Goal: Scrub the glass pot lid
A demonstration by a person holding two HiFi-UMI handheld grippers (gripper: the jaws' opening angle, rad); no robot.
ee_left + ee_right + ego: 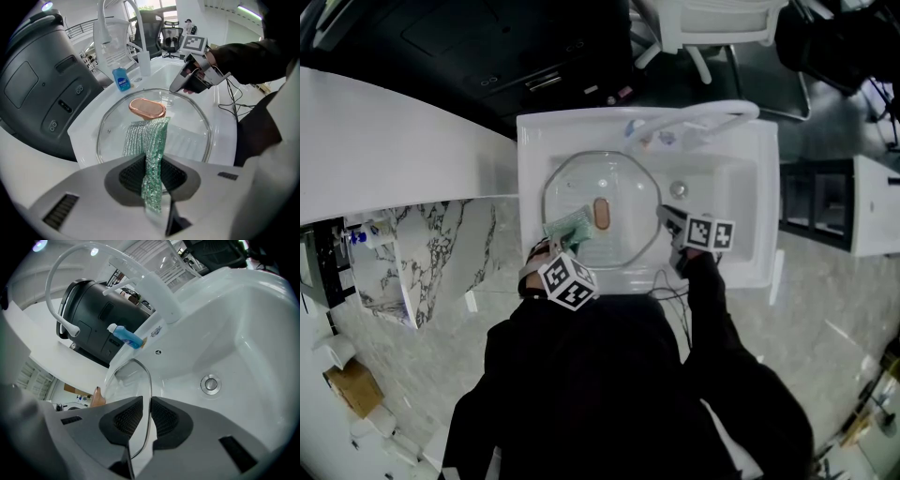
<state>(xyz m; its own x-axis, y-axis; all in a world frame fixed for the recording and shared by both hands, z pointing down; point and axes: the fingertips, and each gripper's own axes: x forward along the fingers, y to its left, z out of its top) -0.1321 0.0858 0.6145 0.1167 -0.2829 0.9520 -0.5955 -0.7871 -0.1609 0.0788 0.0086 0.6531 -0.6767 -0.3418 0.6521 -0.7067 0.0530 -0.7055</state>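
Now my left tongs (153, 182) pinch the green scrub cloth (146, 136), which lies on the glass pot lid (187, 133). My right tongs (146, 420) clamp the lid's rim over the sink (750, 150). Scrubbing is under way, I judge; next comes a firm rub across the glass.

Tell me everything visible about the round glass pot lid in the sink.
The round clear glass pot lid has a thin metal rim and a copper-coloured oval handle at its centre, facing up. It lies over the white sink. The right gripper clamps its rim; the left gripper holds a green mesh scrubbing cloth on the glass.
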